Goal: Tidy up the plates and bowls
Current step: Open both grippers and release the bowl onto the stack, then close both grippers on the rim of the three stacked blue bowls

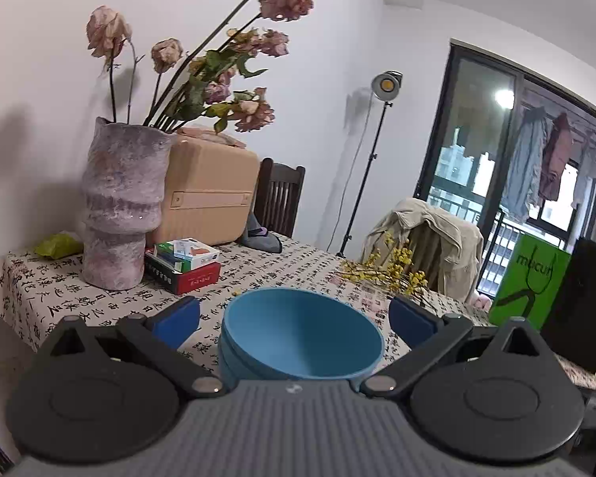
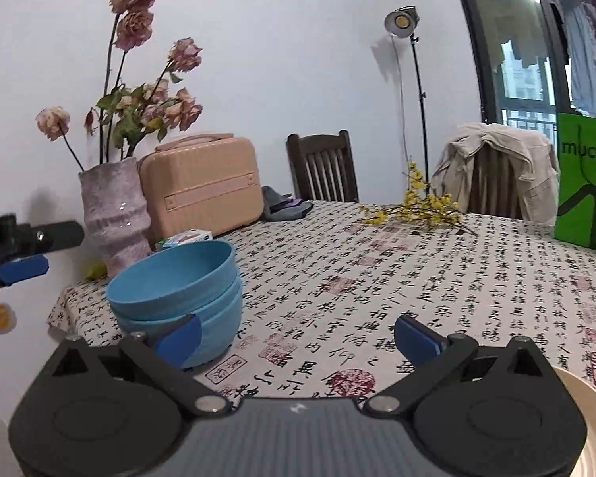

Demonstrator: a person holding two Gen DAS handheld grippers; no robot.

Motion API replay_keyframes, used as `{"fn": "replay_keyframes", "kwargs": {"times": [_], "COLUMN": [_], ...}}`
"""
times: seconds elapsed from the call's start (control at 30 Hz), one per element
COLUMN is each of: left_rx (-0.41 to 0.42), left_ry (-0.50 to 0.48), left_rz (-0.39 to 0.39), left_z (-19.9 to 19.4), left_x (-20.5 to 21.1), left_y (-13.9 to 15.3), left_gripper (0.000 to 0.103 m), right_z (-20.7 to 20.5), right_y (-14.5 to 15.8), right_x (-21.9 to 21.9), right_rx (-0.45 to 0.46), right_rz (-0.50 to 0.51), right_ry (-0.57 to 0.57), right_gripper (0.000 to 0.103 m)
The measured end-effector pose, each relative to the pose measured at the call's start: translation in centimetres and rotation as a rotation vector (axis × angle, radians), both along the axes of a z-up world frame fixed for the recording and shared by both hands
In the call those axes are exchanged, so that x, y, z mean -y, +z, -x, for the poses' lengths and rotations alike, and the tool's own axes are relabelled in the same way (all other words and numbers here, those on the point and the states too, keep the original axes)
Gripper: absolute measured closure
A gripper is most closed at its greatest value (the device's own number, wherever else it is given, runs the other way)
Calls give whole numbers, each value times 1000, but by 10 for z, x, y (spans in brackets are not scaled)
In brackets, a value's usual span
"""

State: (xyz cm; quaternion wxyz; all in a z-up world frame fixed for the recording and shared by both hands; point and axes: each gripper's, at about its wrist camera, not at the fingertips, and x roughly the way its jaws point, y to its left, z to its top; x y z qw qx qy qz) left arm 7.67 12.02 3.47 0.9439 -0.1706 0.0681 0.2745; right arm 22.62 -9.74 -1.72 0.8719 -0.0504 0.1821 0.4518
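A stack of blue bowls [image 1: 298, 342] stands on the calligraphy-print tablecloth [image 1: 99, 302], nested one inside another. My left gripper [image 1: 294, 318] is open, its blue pads [image 1: 177, 318] spread on either side of the stack without touching it. In the right wrist view the same stack of blue bowls [image 2: 178, 290] sits at the table's left front corner, and the left gripper [image 2: 20, 262] shows at the far left edge beside it. My right gripper [image 2: 298, 334] is open over bare cloth, right of the bowls. A cream plate [image 2: 592, 429] peeks in at the lower right.
A pink vase [image 1: 119, 206] of dried roses, a peach case [image 1: 210, 190] and stacked boxes [image 1: 184, 264] stand behind the bowls. Yellow flower sprigs [image 2: 417, 206] lie mid-table, a green bag [image 2: 584, 183] at the right. Chairs [image 2: 324, 167] and a lamp stand [image 2: 419, 91] line the far side.
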Motion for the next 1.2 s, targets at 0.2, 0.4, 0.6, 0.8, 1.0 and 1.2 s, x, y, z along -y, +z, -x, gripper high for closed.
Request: {"fn": "replay_keyframes", "kwargs": {"times": [0.2, 0.4, 0.6, 0.8, 1.0, 1.2], "left_rx": [6, -14, -12, 28, -11, -50], "left_ry": [6, -27, -88, -145, -215, -263], "left_rz": [14, -73, -44, -5, -1, 32], "left_z": [-4, -3, -2, 3, -1, -20], "left_x": [-12, -26, -50, -75, -99, -123], "left_y": [-1, -1, -9, -15, -14, -9], "left_gripper": [0, 0, 0, 0, 0, 0], "right_z": [2, 6, 3, 0, 1, -7], "right_y": [-7, -10, -9, -4, 9, 14], "right_x": [-17, -28, -39, -45, -56, -83], "right_rx": [-8, -14, -51, -72, -105, -196], "right_rz": [16, -13, -9, -17, -42, -33], "right_ry": [37, 11, -26, -69, -108, -114], "right_gripper": [0, 0, 0, 0, 0, 0]}}
